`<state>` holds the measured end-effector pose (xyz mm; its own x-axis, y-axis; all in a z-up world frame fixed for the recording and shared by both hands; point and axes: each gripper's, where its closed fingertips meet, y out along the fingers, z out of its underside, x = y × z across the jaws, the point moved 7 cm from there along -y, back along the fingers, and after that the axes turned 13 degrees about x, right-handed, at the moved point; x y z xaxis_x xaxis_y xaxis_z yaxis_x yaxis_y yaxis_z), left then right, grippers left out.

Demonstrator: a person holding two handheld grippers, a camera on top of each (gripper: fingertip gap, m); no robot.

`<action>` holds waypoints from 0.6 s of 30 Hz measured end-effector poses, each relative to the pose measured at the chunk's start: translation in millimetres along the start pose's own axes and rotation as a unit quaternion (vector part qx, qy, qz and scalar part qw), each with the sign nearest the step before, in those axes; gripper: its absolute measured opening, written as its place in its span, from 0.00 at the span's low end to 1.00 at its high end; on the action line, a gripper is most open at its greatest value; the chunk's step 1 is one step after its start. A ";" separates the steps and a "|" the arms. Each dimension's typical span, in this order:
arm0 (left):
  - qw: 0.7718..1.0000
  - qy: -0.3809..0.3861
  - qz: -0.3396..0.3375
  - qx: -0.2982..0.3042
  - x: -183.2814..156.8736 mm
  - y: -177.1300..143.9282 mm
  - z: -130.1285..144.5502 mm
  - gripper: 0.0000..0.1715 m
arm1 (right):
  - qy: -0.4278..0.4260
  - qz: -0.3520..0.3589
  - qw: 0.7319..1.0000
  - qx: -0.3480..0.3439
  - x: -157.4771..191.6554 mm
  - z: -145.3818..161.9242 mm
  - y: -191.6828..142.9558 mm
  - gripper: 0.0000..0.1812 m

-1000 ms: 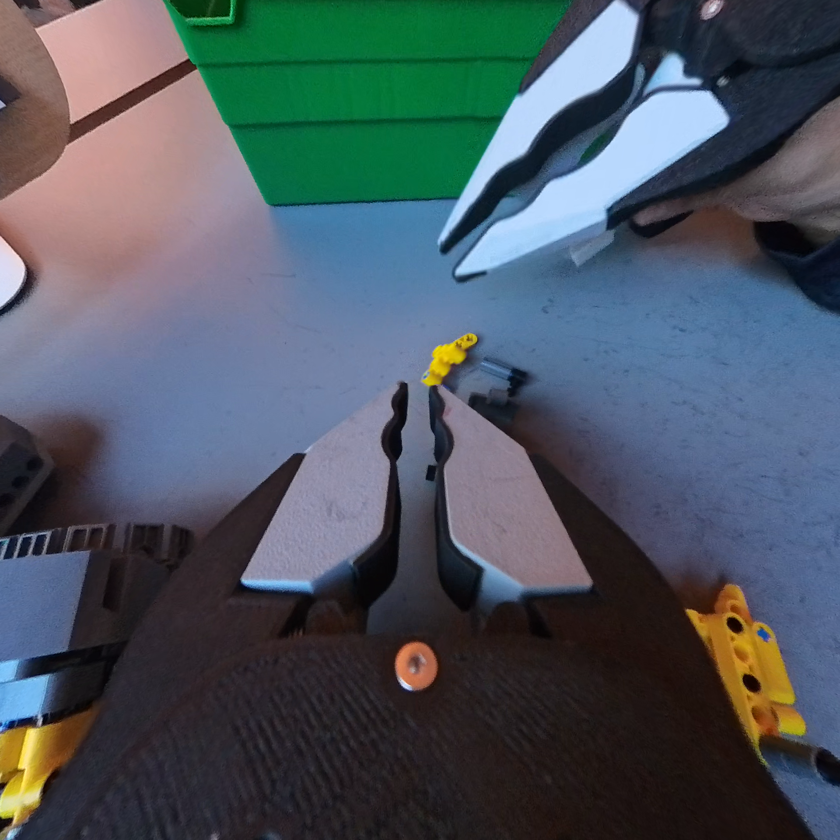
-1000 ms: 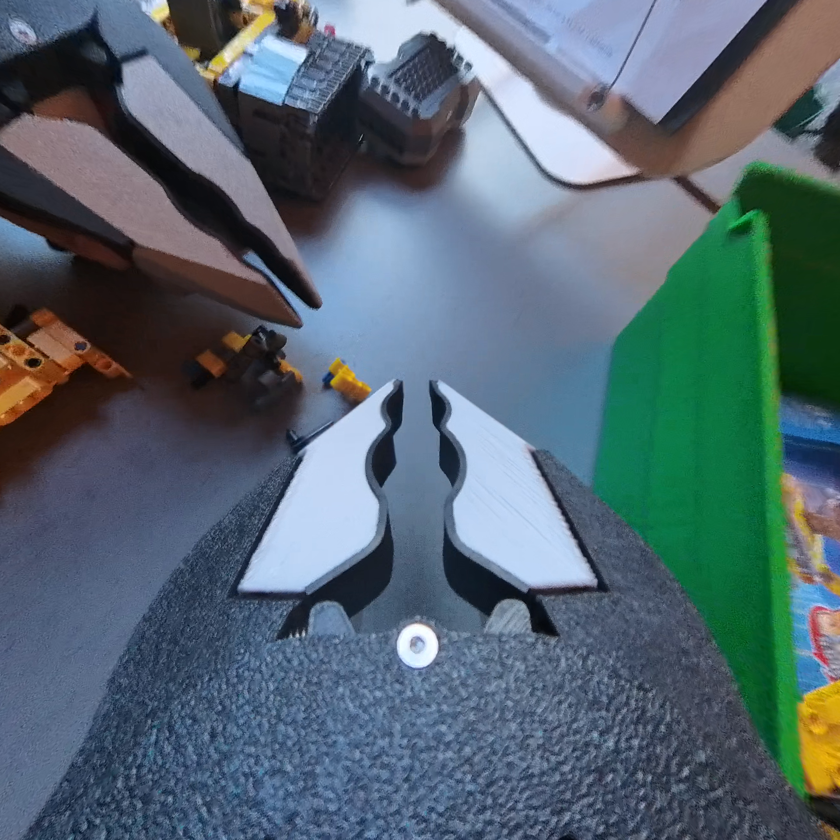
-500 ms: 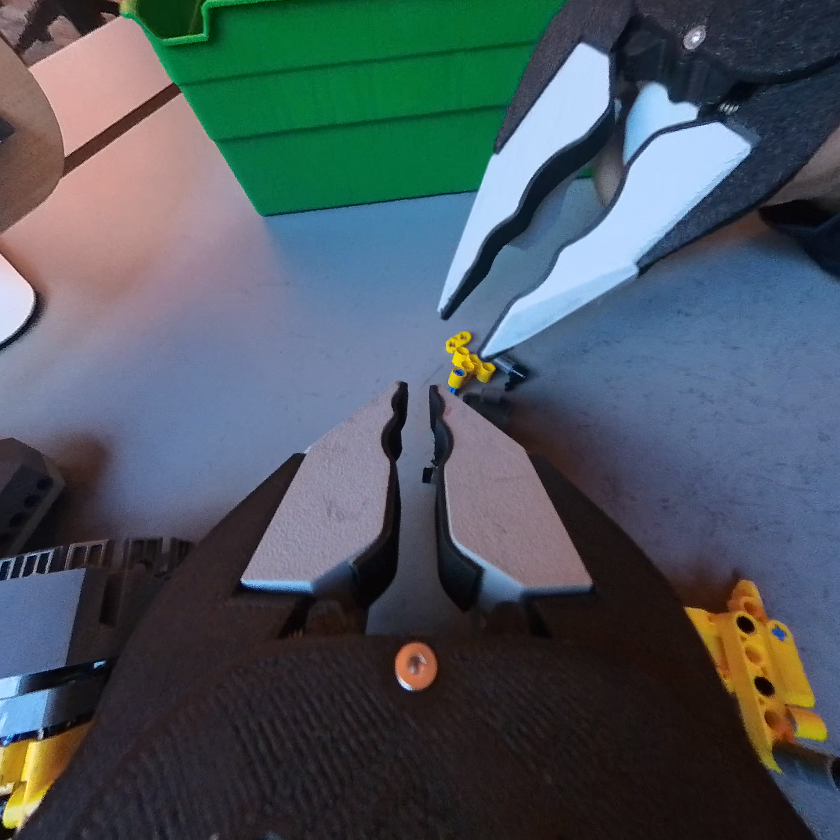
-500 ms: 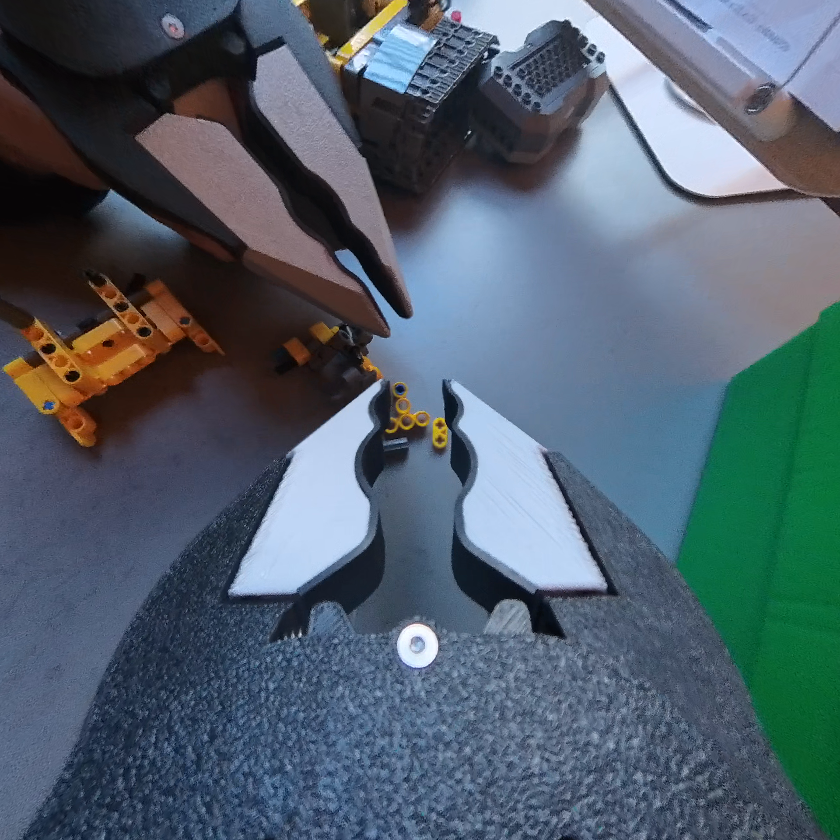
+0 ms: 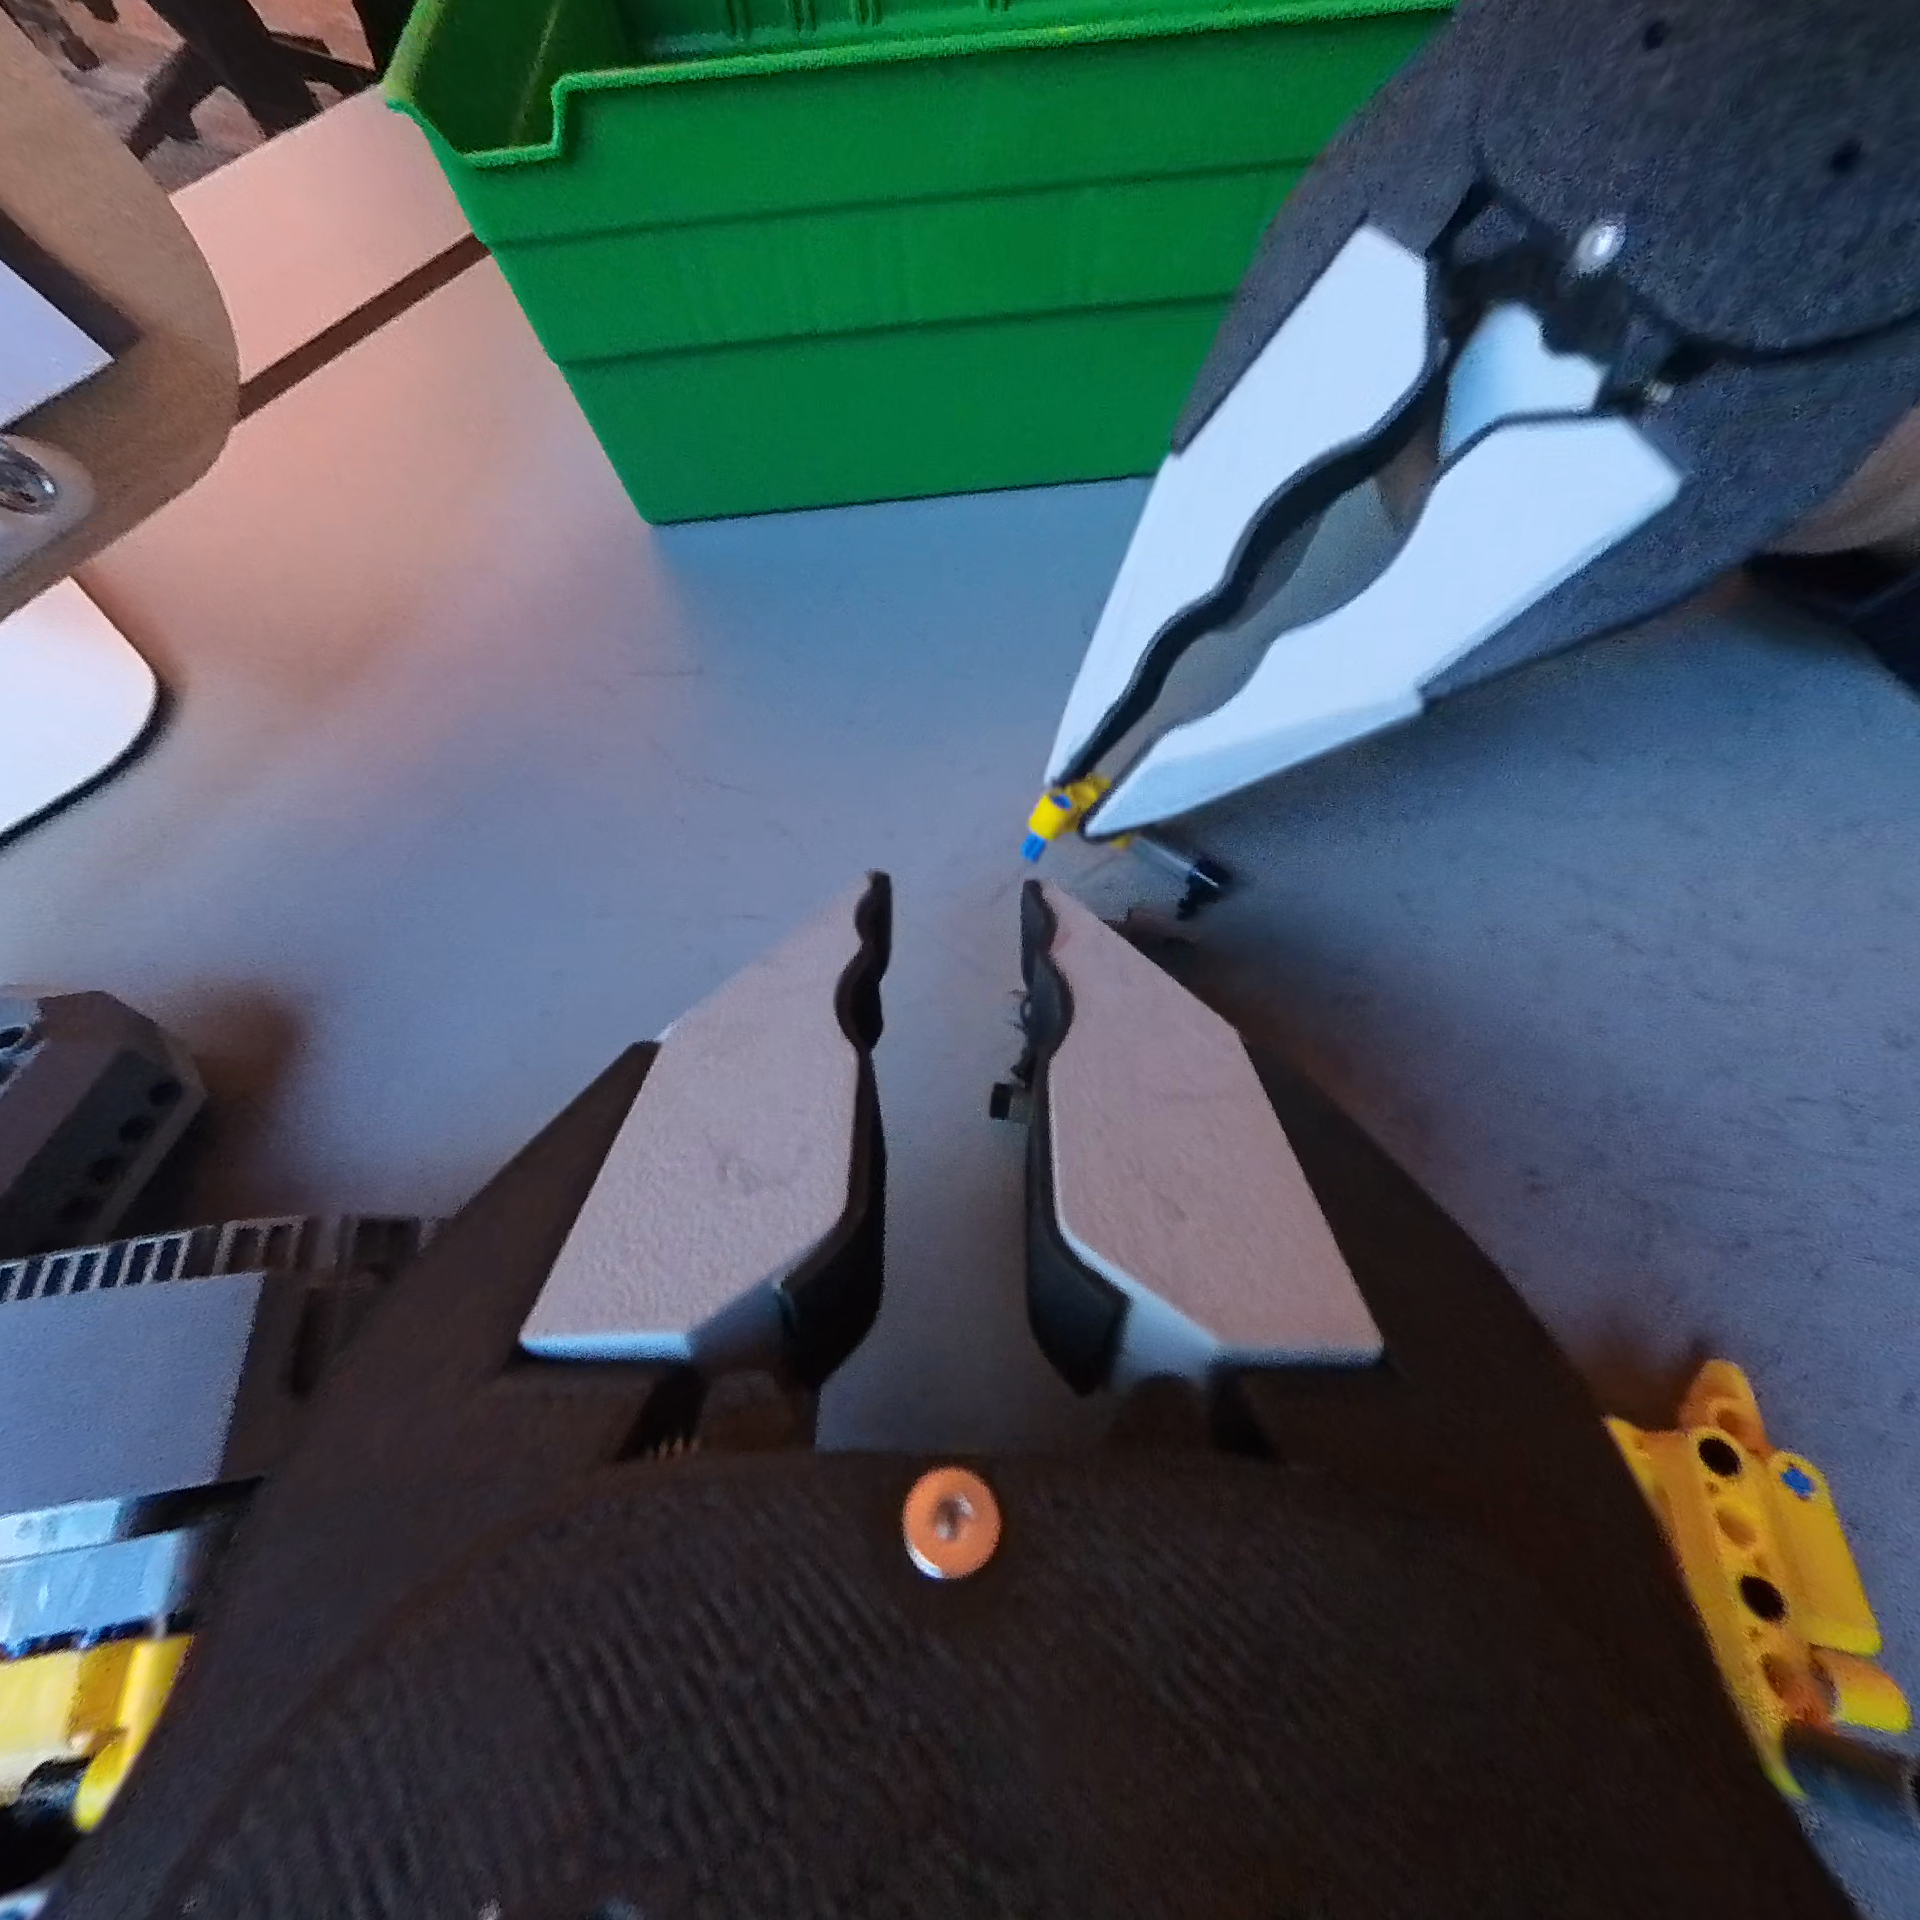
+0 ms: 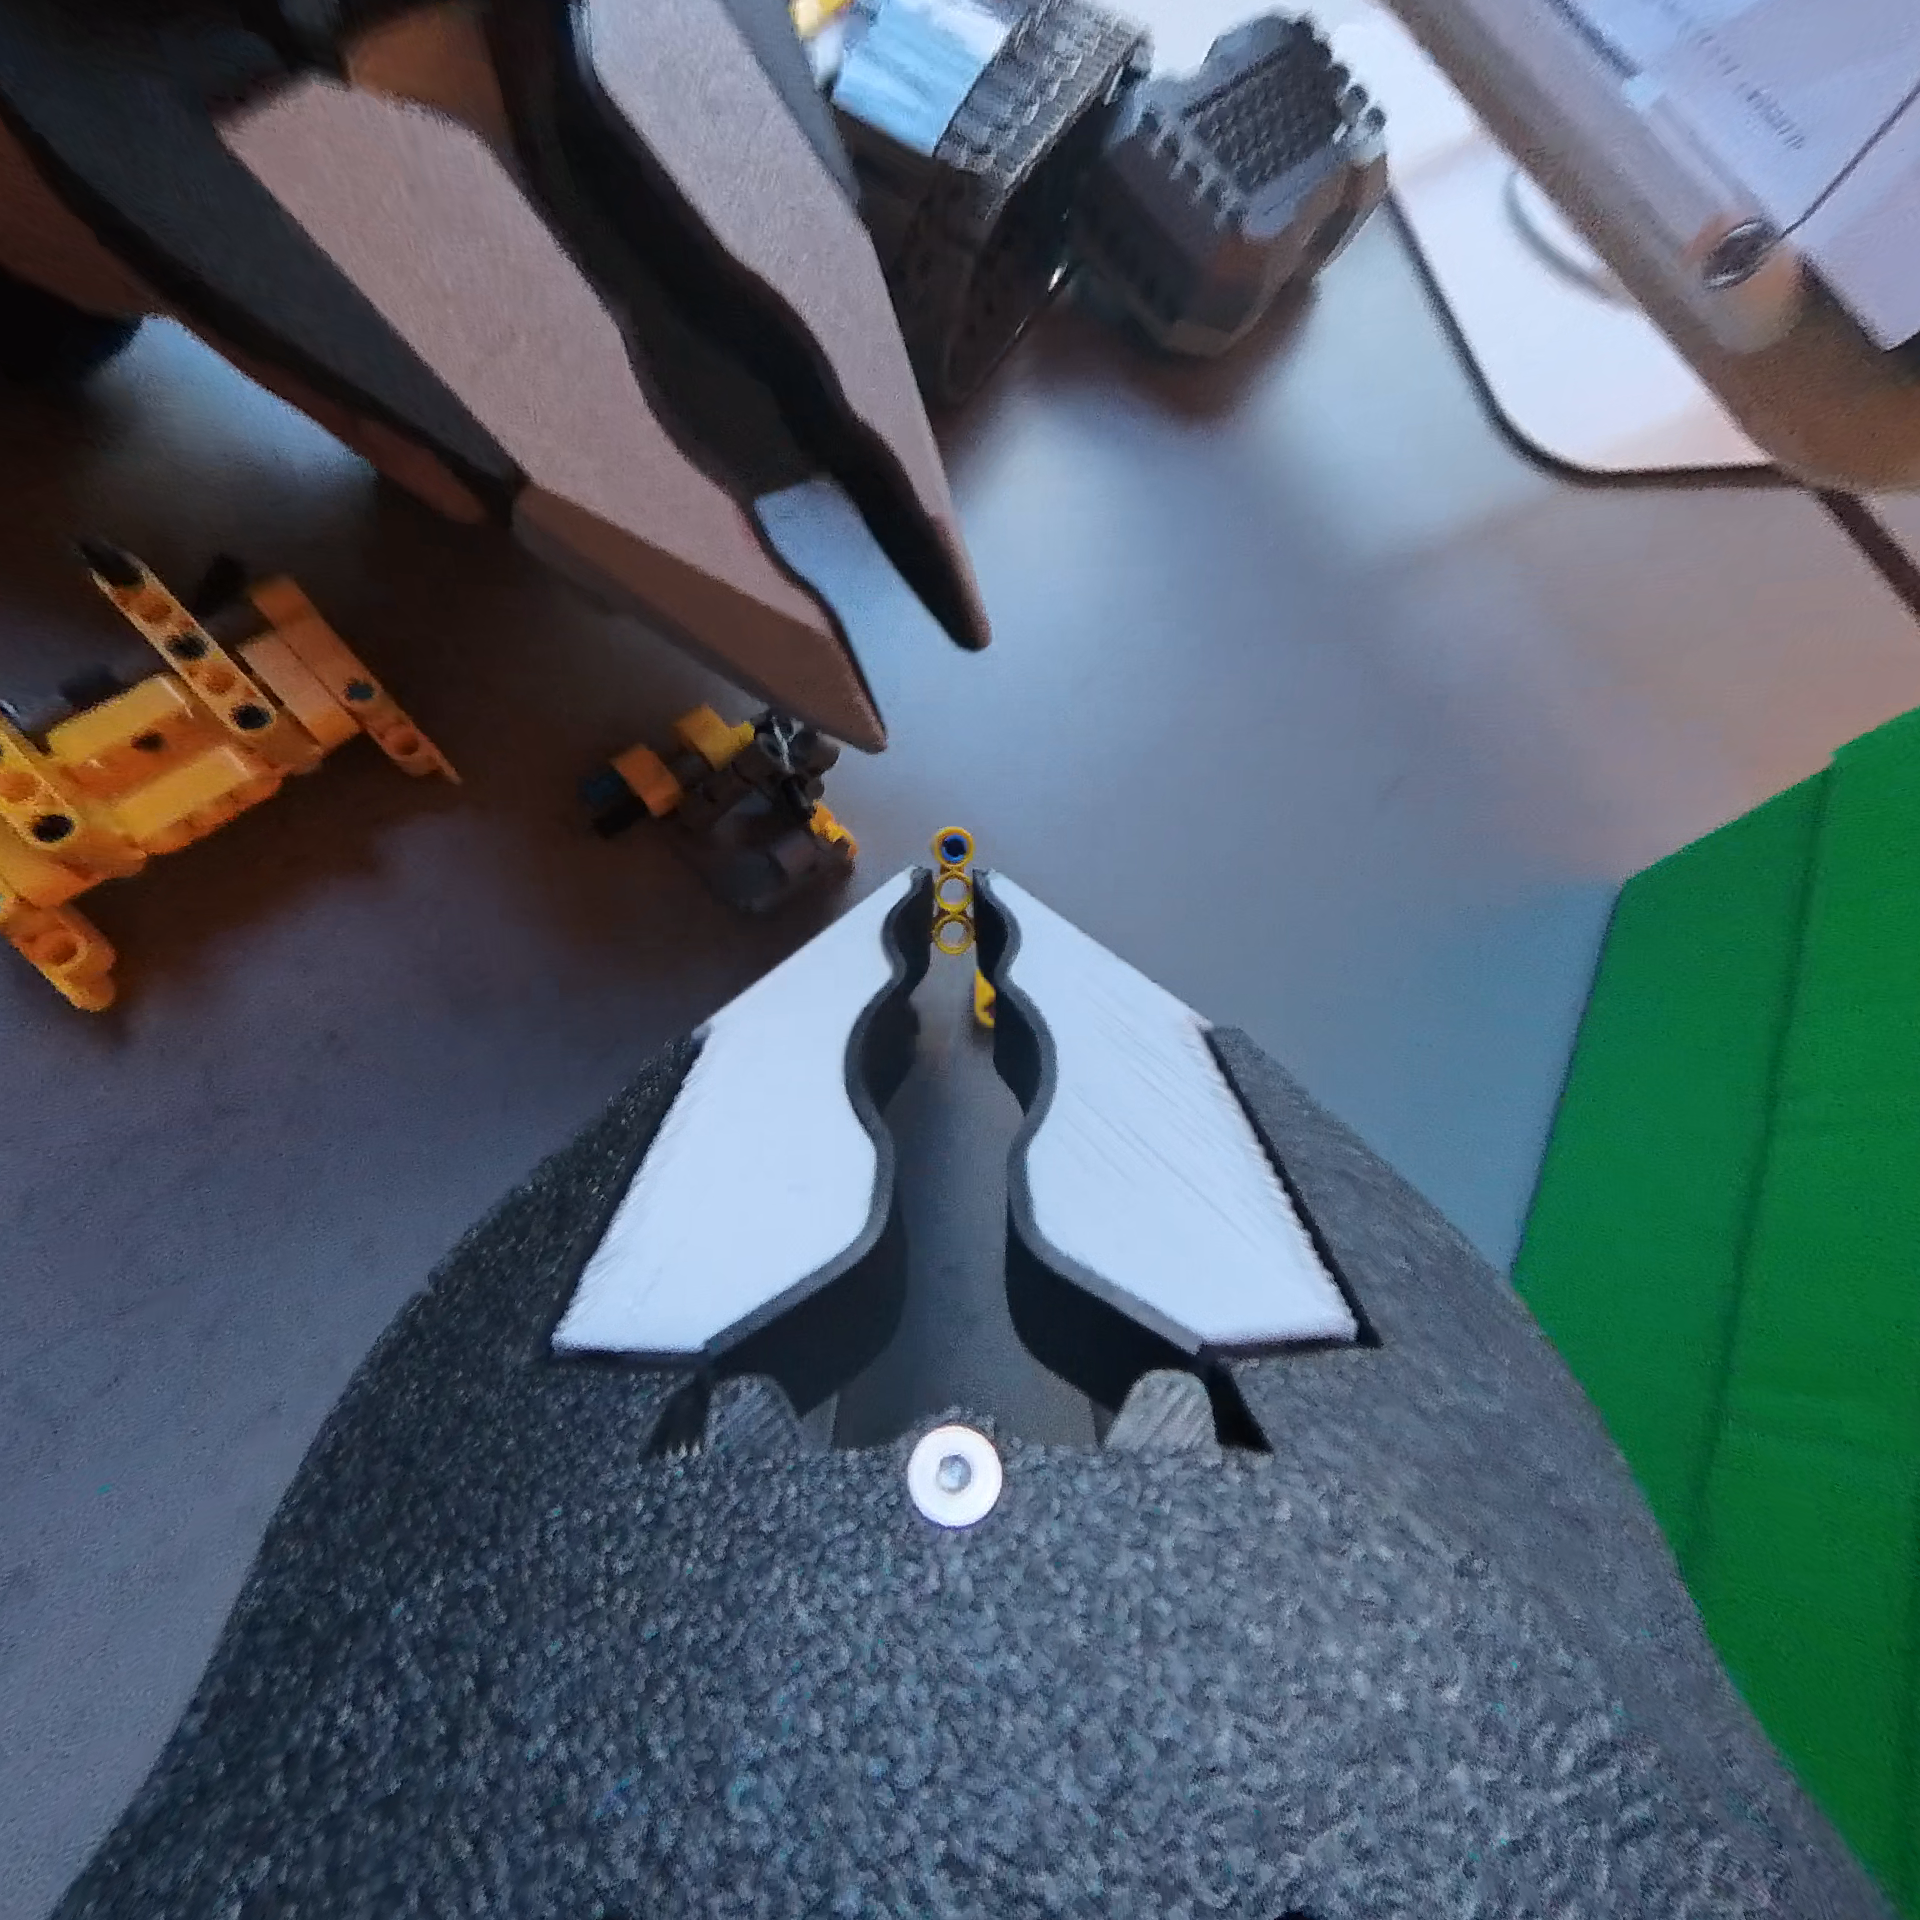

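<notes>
Right wrist view, right claw (image 6: 952,883) pinching yellow beam (image 6: 952,896), left claw (image 5: 951,899) released.

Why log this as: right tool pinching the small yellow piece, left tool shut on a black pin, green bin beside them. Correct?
Not quite. The left tool is open and empty, per the left wrist view. The right tool does pinch the small yellow piece, green bin nearby.

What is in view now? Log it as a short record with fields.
right tongs: shut on yellow beam, tips at the table
left tongs: open, holding nothing
beside beam: small dark-and-yellow assembly
far side: green bin
also on table: yellow frame, grey tracked model
</notes>
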<state>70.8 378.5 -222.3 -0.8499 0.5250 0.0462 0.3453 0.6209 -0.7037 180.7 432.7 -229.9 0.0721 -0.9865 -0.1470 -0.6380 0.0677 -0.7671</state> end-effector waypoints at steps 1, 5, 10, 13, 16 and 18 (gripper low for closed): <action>1.000 0.006 -0.003 0.000 -0.2 -0.7 0.1 0.13 | 0.006 0.003 1.000 -0.016 -2.0 -2.1 -4.1 0.02; 1.000 0.003 -0.019 -0.017 0.5 -4.3 -2.2 0.10 | 0.012 0.030 0.998 -0.049 -9.5 -5.8 -16.0 0.02; 0.997 -0.024 0.008 -0.071 -3.5 -10.9 -8.6 0.00 | 0.012 0.036 0.998 -0.053 -9.5 -6.5 -16.0 0.02; 0.997 0.002 0.014 -0.076 -6.3 -12.7 -9.0 0.00 | 0.003 0.039 0.998 -0.045 -7.3 -6.2 -13.1 0.02; 0.995 0.015 0.024 -0.096 -10.4 -18.5 -13.0 0.00 | 0.000 0.043 0.998 -0.046 -7.1 -6.7 -13.8 0.02; 0.994 0.017 0.014 -0.108 -9.7 -23.1 -15.5 0.00 | 0.001 0.044 0.998 -0.052 -7.9 -7.1 -16.0 0.02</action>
<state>77.2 368.1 -195.6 -0.8266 0.5601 0.0550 0.4484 0.7145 -0.5370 184.9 438.4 -212.0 0.0110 -0.9779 -0.2087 -0.7173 0.1377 -0.6830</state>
